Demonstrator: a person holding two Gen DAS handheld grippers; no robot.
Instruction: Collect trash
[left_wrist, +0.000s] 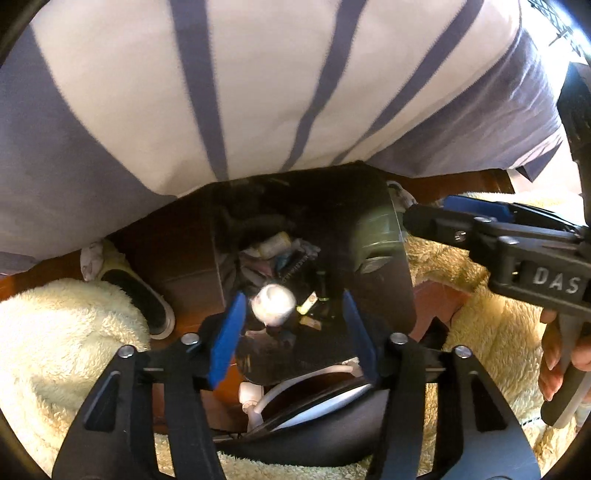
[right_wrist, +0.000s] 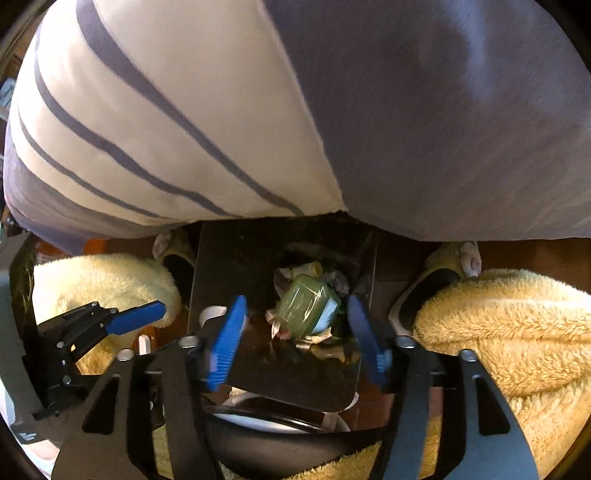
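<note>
We hover both grippers over open trash bin (right_wrist: 236, 266). Left gripper (left_wrist: 291, 325) fingers apart, empty; right gripper (right_wrist: 295, 332) fingers apart, empty. Green packet (right_wrist: 308, 306) and white wad (left_wrist: 273, 304) lie inside bin. Risk: glossy bin wall blocks descent, gripper clips rim, tips bin.

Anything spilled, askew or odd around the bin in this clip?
Nothing spilled. The dark square-sided trash bin stands upright, holding a green plastic box and a crumpled white wad. Both the left gripper and the right gripper hang open above it.
</note>
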